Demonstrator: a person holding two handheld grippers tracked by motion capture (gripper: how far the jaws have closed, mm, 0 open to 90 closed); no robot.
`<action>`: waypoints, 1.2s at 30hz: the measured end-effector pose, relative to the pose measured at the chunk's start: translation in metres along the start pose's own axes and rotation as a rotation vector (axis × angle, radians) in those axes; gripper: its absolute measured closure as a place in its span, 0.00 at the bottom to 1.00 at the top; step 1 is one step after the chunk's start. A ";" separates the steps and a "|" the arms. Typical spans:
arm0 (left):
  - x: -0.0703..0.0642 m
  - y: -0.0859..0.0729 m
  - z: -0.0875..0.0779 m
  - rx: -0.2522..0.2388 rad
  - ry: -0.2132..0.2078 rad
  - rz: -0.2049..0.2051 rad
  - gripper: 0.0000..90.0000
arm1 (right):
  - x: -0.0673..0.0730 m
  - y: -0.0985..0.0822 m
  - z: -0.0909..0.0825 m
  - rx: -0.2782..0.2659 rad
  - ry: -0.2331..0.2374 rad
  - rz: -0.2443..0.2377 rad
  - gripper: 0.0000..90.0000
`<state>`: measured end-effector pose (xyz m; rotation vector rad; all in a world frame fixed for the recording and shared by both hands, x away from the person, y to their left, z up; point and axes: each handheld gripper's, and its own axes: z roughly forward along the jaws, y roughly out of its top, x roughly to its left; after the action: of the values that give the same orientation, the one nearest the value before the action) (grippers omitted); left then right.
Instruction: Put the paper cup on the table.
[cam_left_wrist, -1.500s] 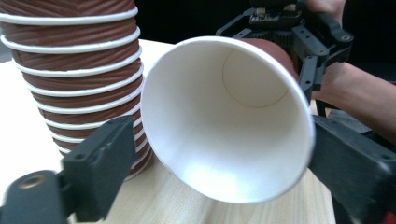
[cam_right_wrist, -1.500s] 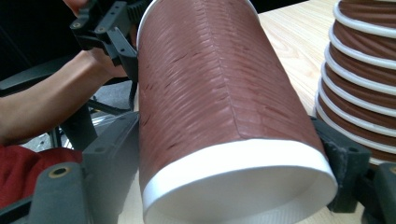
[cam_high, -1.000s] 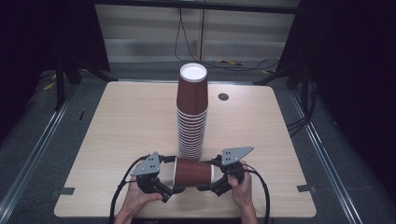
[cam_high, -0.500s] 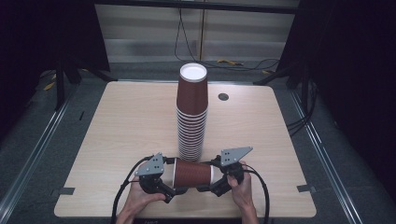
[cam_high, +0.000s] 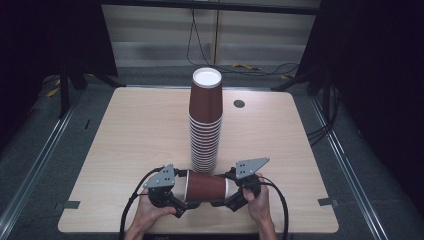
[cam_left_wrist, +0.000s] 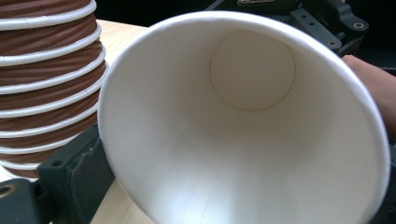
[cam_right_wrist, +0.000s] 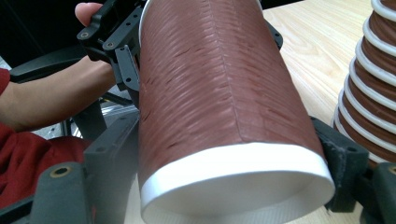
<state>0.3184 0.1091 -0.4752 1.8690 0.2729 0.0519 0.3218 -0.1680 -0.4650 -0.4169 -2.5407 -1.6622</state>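
Item: single brown paper cup (cam_high: 206, 185), lying on its side at the near edge of the table (cam_high: 135, 130), just in front of the tall cup stack (cam_high: 205, 120). Open mouth toward the left tongs (cam_high: 186, 202); white-rimmed base toward the right tongs (cam_high: 218, 202).

Left tongs: set at the mouth end of the cup. Black jaw body seen outside the rim in the left gripper view, white interior of the cup (cam_left_wrist: 243, 130) directly ahead. Jaws just been closing, cup rim between them; against the frames of a second ago, left tongs drawn a shade nearer the cup wall. Contact of pads with paper not clearly shown; cannot tell whether fully pressed.

Right tongs: jaws astride the base end in the right gripper view, one on each side of the ribbed brown wall (cam_right_wrist: 219, 88), apparently clamped on it. Place unchanged from the earlier frames.

Stack: upright, mid-table, one inverted cup on top, untouched since a second ago.

Assessment: cup probably one pulled from the stack, now at hand-over or two-ended hold. Closing at the mouth end suggests the left side taking a share of the grip; thin rim likely to deform if squeezed hard.
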 end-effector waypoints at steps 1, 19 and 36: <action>0.000 0.000 0.000 0.003 0.000 -0.002 0.04 | 0.000 0.000 0.000 0.000 -0.003 -0.002 0.23; 0.001 0.001 -0.007 0.025 0.025 0.001 0.04 | 0.002 -0.002 -0.003 -0.016 -0.070 -0.008 0.17; 0.004 0.007 -0.023 0.081 0.084 0.002 0.04 | 0.004 -0.011 -0.027 -0.127 -0.244 -0.005 0.15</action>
<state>0.3196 0.1293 -0.4616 1.9506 0.3357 0.1221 0.3123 -0.1955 -0.4630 -0.6626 -2.6078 -1.8876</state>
